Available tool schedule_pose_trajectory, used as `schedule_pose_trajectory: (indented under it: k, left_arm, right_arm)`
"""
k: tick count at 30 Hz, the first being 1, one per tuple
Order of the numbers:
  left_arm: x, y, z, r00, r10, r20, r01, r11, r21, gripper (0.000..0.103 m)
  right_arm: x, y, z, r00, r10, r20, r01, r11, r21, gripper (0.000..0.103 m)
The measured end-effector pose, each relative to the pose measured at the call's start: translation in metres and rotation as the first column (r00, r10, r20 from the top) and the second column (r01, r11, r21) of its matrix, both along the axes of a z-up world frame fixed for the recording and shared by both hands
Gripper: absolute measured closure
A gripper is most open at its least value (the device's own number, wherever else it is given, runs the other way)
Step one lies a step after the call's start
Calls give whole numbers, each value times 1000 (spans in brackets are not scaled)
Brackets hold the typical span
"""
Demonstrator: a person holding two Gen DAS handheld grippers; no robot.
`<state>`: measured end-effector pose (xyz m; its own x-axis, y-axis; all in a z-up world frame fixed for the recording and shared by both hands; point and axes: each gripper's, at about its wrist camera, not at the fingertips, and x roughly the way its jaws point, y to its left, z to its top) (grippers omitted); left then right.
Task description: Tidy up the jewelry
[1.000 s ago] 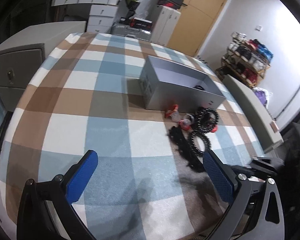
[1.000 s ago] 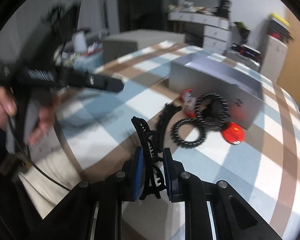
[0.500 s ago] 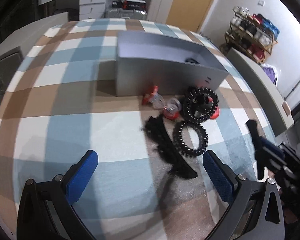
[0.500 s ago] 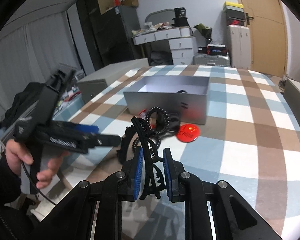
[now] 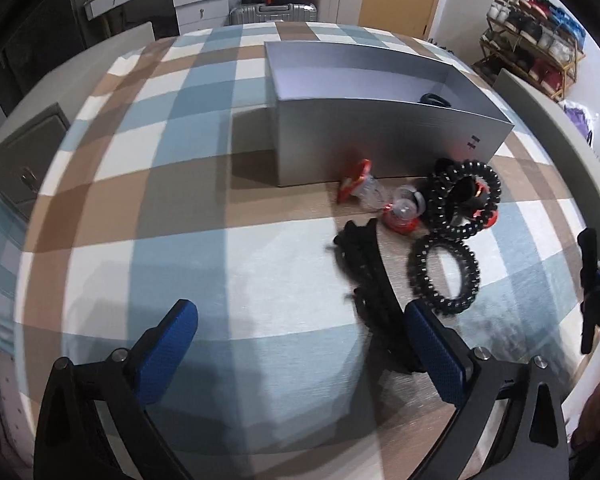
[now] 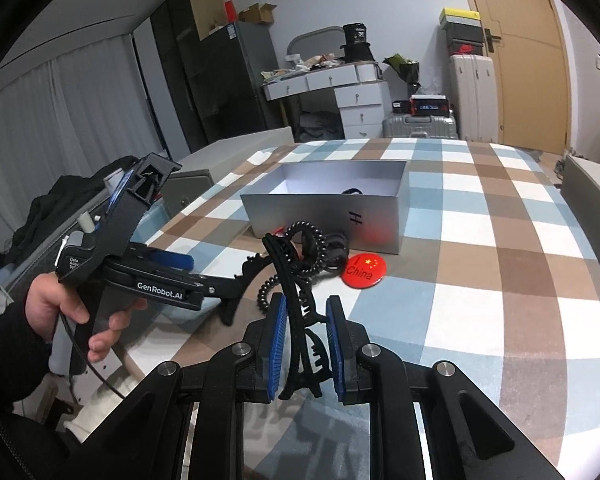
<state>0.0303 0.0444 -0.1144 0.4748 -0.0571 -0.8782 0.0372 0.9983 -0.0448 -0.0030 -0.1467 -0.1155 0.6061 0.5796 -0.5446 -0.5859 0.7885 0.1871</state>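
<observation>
My right gripper [image 6: 306, 340] is nearly closed, its blue pads pinching a black hair claw clip [image 6: 296, 300] by its lower end. The clip is long, curved and toothed, and it sticks up and forward out of the pads, lifted off the checked tablecloth [image 6: 480, 300]. My left gripper [image 5: 300, 344] stands wide open with nothing between its pads, tilted down over the cloth. Just beside its right pad lies a second black claw clip [image 5: 370, 276], and next to that a black spiral hair tie [image 5: 444, 272]. Past them a heap of more spiral ties [image 5: 464, 196] and small red-and-clear pieces [image 5: 380, 200] sits against the wall of the grey box [image 5: 380, 136]. The box is open, with one dark item inside. A red China badge [image 6: 363, 271] lies in front of the box.
</observation>
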Motion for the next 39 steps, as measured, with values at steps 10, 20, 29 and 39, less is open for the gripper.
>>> schedule_pose_trajectory:
  k: [10, 20, 29, 39]
  left_arm:
    - [19, -16, 11, 999, -34, 20, 33, 997, 72, 24]
    - [25, -21, 0, 993, -116, -25, 117, 992, 44, 59]
    - [21, -17, 5, 983, -185, -16, 185, 982, -31, 90]
    - [3, -5, 43, 979, -180, 94, 186, 981, -58, 90]
  right_arm:
    - [-2, 2, -1, 1000, 4, -13, -3, 1000, 29, 84]
    - [-8, 6, 3, 1000, 21, 8, -21, 1000, 19, 84]
    - [-6, 13, 6, 999, 39, 5, -39, 999, 21, 84]
    - [14, 26, 26, 997, 69, 34, -70, 997, 40, 84]
